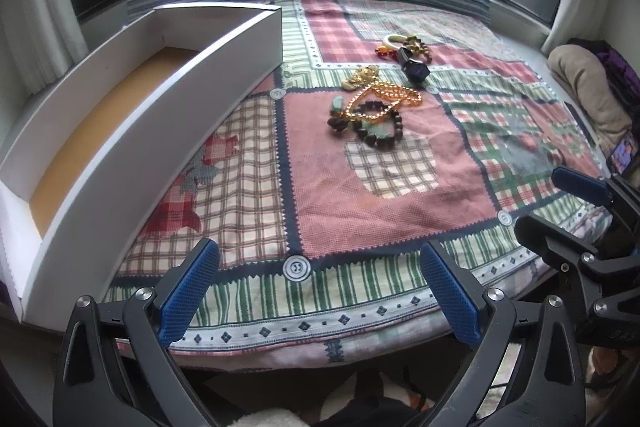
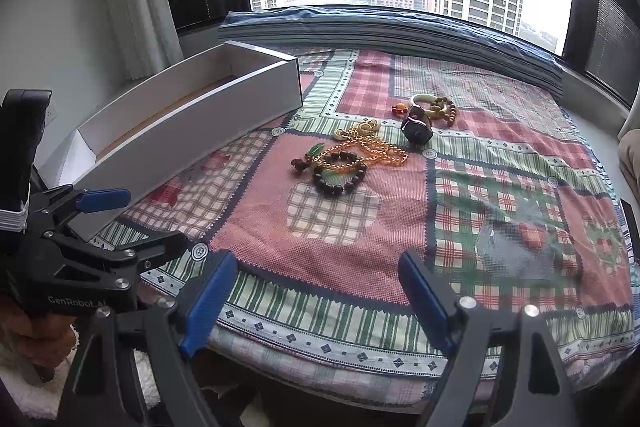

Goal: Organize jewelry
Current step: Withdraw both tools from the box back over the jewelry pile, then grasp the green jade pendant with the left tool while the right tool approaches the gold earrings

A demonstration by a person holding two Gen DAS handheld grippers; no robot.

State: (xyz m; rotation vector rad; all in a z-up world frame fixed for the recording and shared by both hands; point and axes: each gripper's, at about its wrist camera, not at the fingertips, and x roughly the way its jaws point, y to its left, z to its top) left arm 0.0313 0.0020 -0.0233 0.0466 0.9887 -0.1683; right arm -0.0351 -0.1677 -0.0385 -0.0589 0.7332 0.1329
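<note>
Jewelry lies in a loose heap toward the far middle of the patchwork cloth [image 1: 328, 187], and we hold both tongs back at the near edge, well apart from it. Our left tongs [image 1: 316, 291] stand wide, blue pads spread with nothing between them, low over the green-striped border of the cloth. Our right tongs [image 2: 316, 303] are equally wide and carry nothing; in the left wrist view they show at the right edge, and in the right wrist view the left tongs show at the left edge. Farther out, the heap begins with a dark bead bracelet [image 1: 374, 131] nearest us, a gold bead chain [image 1: 384, 99] draped across it and touching it, and a green stone piece [image 2: 316, 149] at its left side. Just behind the chain lies a small pale gold ornament [image 1: 362, 77]. Beyond that sit a dark faceted piece [image 1: 416, 67], a pale bangle [image 2: 424, 101] and a small red-orange bead cluster [image 2: 398, 109], close together. Left of the heap, apart from it, a long white box [image 1: 168, 131] with a brown floor lies open-topped along the cloth's left side
</note>
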